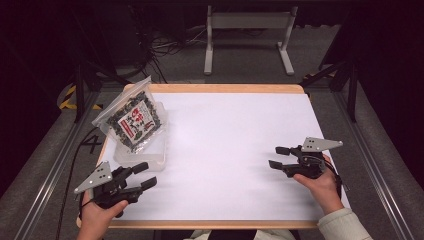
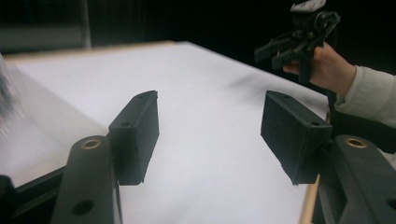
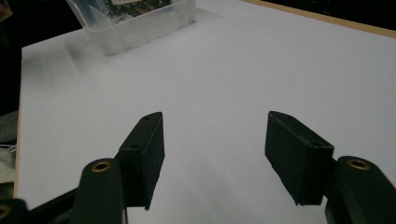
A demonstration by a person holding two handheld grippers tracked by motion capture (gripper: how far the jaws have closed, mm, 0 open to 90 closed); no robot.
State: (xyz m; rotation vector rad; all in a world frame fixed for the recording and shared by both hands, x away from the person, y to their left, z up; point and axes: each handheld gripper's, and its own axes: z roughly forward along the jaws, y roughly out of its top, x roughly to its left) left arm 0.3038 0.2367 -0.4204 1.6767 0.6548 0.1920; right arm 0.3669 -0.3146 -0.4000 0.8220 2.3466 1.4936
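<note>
A clear plastic bag (image 1: pixel 134 118) holding a dark printed packet leans in a clear plastic tub (image 1: pixel 150 156) at the white table's left side. My left gripper (image 1: pixel 142 175) hovers at the front left, just in front of the tub, jaws open and empty. Across the table, my right gripper (image 1: pixel 278 157) is held at the front right, also open with nothing between its jaws. In the left gripper view my own jaws spread wide around bare tabletop (image 2: pixel 210 135) and the right gripper (image 2: pixel 275 51) shows far off. The right gripper view shows the tub (image 3: pixel 140 28) in the far corner.
The white table sheet (image 1: pixel 235 140) has a wooden rim (image 1: pixel 215 88). Beyond the far edge stand a white metal frame (image 1: pixel 247 35) and loose cables (image 1: pixel 165 47) on the floor. Metal rails (image 1: pixel 55 165) run along both sides of the table.
</note>
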